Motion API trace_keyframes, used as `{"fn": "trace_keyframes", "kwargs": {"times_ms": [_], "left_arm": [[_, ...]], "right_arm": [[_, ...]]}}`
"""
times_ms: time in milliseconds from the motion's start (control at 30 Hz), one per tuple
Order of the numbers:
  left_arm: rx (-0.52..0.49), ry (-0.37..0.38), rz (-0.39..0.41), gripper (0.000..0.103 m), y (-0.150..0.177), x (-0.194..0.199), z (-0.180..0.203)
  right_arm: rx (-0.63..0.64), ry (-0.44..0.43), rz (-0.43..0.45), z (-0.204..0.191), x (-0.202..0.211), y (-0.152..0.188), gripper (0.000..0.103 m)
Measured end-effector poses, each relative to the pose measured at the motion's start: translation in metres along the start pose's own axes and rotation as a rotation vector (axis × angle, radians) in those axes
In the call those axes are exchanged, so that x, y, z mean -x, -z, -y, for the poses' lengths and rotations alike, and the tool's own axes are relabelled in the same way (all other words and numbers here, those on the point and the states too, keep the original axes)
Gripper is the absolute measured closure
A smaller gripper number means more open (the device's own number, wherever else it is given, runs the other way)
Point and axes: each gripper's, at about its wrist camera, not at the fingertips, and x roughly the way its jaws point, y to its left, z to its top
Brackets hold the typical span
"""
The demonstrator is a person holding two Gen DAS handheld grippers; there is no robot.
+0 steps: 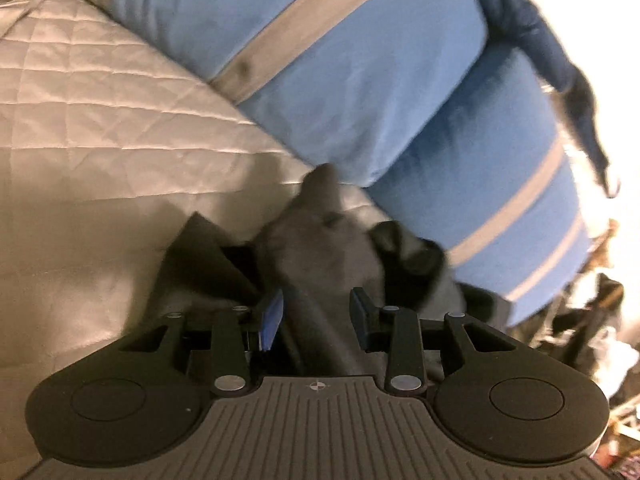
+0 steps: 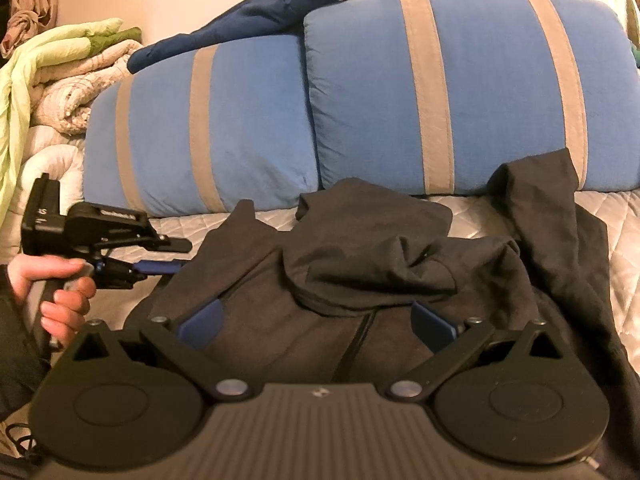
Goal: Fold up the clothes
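Warm dim light, motion-blurred left view, glare and fisheye warping at edges.

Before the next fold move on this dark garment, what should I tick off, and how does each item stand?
1. Left gripper has cloth between its jaws: ok; grip closed: cannot tell.
2. Right gripper open, above the crumpled dark grey zip-up garment: ok.
3. Garment flat: not ok, bunched.
4. Quilted silver-grey bedspread free beside garment: ok.
5. Garment clear of the blue pillows with grey stripes: not ok, a sleeve reaches them.

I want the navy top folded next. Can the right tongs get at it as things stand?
Probably not without moving: the right tongs hang open over the dark garment, and the navy top lies beyond, on top of the striped blue pillows.
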Motion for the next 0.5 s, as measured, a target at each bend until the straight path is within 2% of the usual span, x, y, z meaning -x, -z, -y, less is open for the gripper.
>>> {"fn": "trace_keyframes", "kwargs": {"times_ms": [100,133,167,200,300,400,500], "left_arm": [[-0.001,-0.036,-0.013,0.068,0.002,-0.006,0.001],[-0.007,-0.024,-0.025,0.076,0.002,-0.008,0.002],[-0.032,-0.008,-0.032,0.091,0.003,-0.007,0.005],[-0.065,0.008,-0.037,0.098,0.004,-0.006,0.01],[-0.191,0.047,-0.046,0.098,0.01,0.001,0.029],[-0.359,0.055,-0.069,0.098,0.024,0.011,0.057],[-0.517,0.063,-0.122,0.098,0.043,0.018,0.078]], "right_arm": [[0.002,0.002,-0.003,0.0,-0.001,0.0,0.0],[0.004,0.002,-0.003,-0.001,-0.001,0.0,0.0],[0.007,0.002,-0.003,-0.001,-0.001,0.0,0.0],[0.01,0.002,-0.004,-0.001,-0.002,0.001,0.0],[0.009,0.004,-0.001,-0.001,-0.001,0.001,0.0],[-0.002,0.005,0.0,0.001,-0.001,0.0,0.0],[-0.009,0.001,0.0,0.001,0.0,0.0,0.0]]}}
